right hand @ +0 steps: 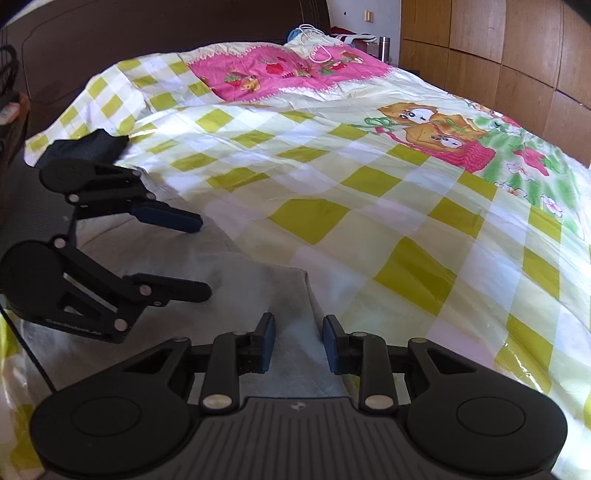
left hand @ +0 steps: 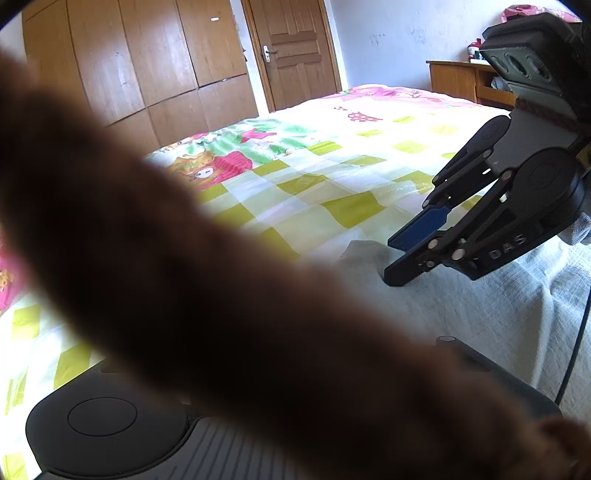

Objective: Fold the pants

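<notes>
Pale grey pants lie flat on the near side of the bed, also seen in the left wrist view as grey pants. My right gripper is open, its blue-padded fingers straddling the pants' edge just below a corner; in the left wrist view the right gripper hovers low over that edge. To the left, my left gripper is open just above the pants. In its own view, a blurred brown fuzzy thing close to the lens hides its fingers.
A yellow-green checked bedsheet with cartoon prints covers the bed. A dark headboard and pink pillow are at the far end. A wardrobe, door and desk line the room. A black cable hangs by the right gripper.
</notes>
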Demonstrator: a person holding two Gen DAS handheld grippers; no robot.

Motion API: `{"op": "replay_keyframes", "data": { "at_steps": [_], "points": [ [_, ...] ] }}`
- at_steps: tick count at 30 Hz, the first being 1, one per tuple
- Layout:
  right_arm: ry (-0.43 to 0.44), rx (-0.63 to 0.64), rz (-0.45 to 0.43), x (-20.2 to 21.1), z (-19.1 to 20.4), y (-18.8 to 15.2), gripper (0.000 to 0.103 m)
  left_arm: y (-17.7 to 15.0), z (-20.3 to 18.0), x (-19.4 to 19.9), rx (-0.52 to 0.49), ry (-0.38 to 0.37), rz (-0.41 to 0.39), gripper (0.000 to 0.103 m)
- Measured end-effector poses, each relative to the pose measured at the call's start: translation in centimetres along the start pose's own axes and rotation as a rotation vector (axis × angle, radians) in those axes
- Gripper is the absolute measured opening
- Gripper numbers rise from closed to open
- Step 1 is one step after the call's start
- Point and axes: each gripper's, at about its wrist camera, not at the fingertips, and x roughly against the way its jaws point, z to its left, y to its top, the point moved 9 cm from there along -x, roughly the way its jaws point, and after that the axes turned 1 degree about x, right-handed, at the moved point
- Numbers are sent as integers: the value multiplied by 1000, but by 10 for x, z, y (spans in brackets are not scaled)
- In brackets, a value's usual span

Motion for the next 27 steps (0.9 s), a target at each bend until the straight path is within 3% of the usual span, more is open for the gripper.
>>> {"op": "replay_keyframes", "data": {
  "at_steps": [1,2,7,12,15,20,24,27],
  "points": [
    [-10,-11,10,-3,-3,0,25,0,0,0,1,0,-2,57],
    [-18,-30,15,-5,-6,0,19,1,0,0,0,-1,-5,57],
    [-39,-50,-2,-2,-12,11,19,10,3,4,12,9,-44,57],
    [-95,-169,8,-20,-32,4,19,-9,-4,-21,-31,35,24,61],
    [-141,-148,4,-11,-29,2,19,-8,-3,-20,-39,58,16,67],
    [-193,-244,-71,61,-45,-12,19,6,-8,5,-23,72,-20,66],
    [-248,-410,-79,134,-56,-67,21,17,-45,31,-33,5,-65,67],
    [-323,-526,-71,185,-56,-120,22,21,-93,42,-47,-88,-77,67]
  ]
}}
